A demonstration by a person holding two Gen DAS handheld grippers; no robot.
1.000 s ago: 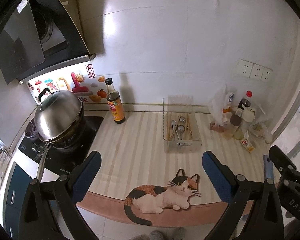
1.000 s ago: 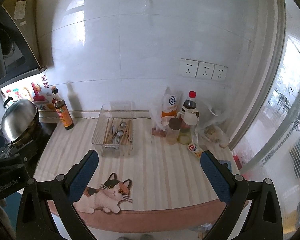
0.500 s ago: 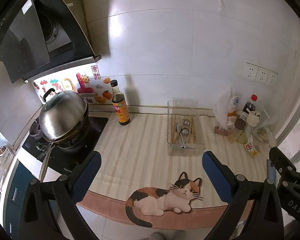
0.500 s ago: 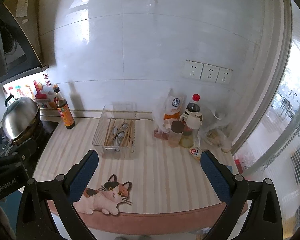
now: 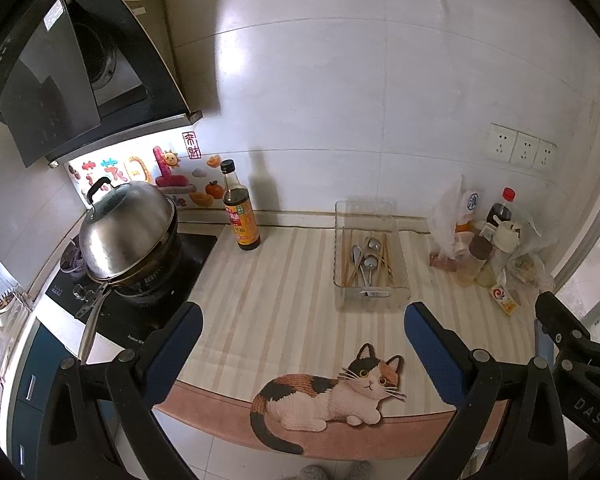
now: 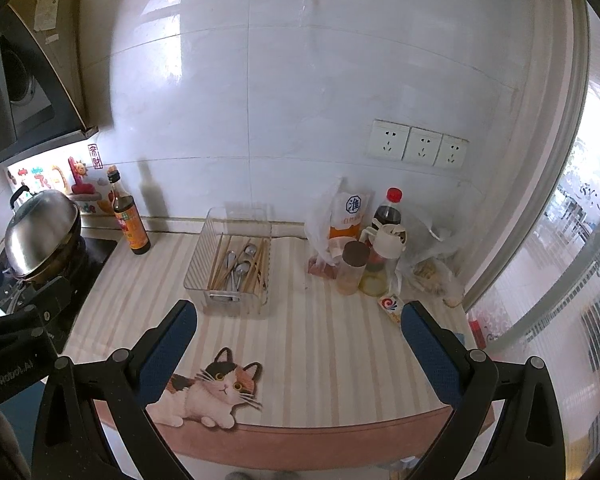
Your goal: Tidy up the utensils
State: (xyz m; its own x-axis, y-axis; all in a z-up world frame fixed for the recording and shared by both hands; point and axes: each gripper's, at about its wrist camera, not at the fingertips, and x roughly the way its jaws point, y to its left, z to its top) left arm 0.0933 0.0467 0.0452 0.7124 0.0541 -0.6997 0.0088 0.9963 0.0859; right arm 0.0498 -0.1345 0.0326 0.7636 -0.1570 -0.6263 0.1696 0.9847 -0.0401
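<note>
A clear plastic tray [image 5: 342, 292] stands on the striped counter mat against the back wall; it also shows in the right wrist view [image 6: 196, 280]. Inside lie several metal spoons [image 5: 364, 262] and wooden chopsticks [image 5: 346, 256], mixed together; the spoons [image 6: 236, 266] and chopsticks [image 6: 216, 264] show from the right too. My left gripper [image 5: 300, 344] is open and empty, held well in front of the counter edge. My right gripper [image 6: 298, 340] is open and empty, also back from the tray.
A soy sauce bottle [image 5: 240, 212] stands left of the tray. A lidded wok [image 5: 128, 232] sits on the stove at far left. Bottles, a jar and plastic bags [image 6: 364, 248] crowd the right back corner. A cat picture [image 5: 340, 396] marks the mat's front edge.
Both grippers have drawn back and risen a little, so the counter and tray look slightly farther away. Nothing on the counter has moved.
</note>
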